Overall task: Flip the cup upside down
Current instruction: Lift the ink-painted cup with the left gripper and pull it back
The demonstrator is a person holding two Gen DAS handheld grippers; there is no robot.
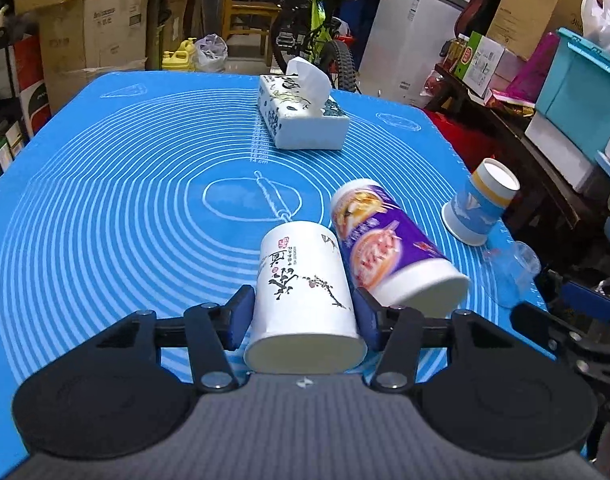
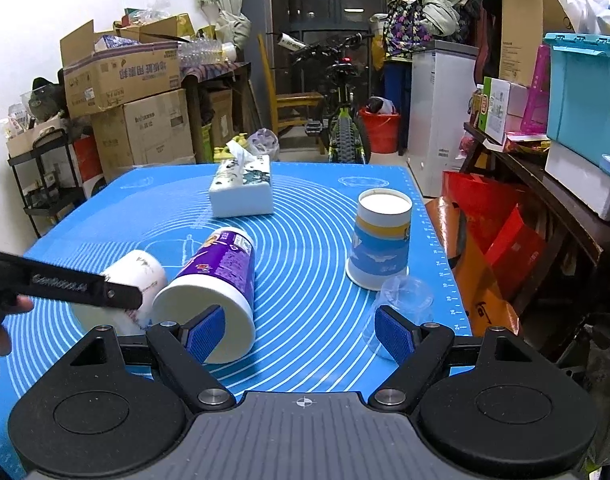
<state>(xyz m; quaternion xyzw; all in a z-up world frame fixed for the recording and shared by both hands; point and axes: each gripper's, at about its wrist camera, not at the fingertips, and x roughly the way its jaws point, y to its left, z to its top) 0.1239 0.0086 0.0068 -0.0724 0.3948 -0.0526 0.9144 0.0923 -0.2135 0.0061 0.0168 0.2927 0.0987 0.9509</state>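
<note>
A: So left claw [image 1: 301,316] is clamped on the white cup [image 1: 303,296], tipped mouth-toward-camera, I'd guess mid-flip?

B: Looks so. Purple cup [image 1: 389,248] leans at its 2 o'clock; right claw [image 2: 301,332] gapes wide, holding nothing.

White cup [image 1: 303,296] is lying on the mat [image 1: 105,208], purple cup [image 1: 389,248] touching its right; upside-down cup [image 1: 479,204] is standing farther right, tissue box [image 1: 301,114] sitting far behind.
</note>
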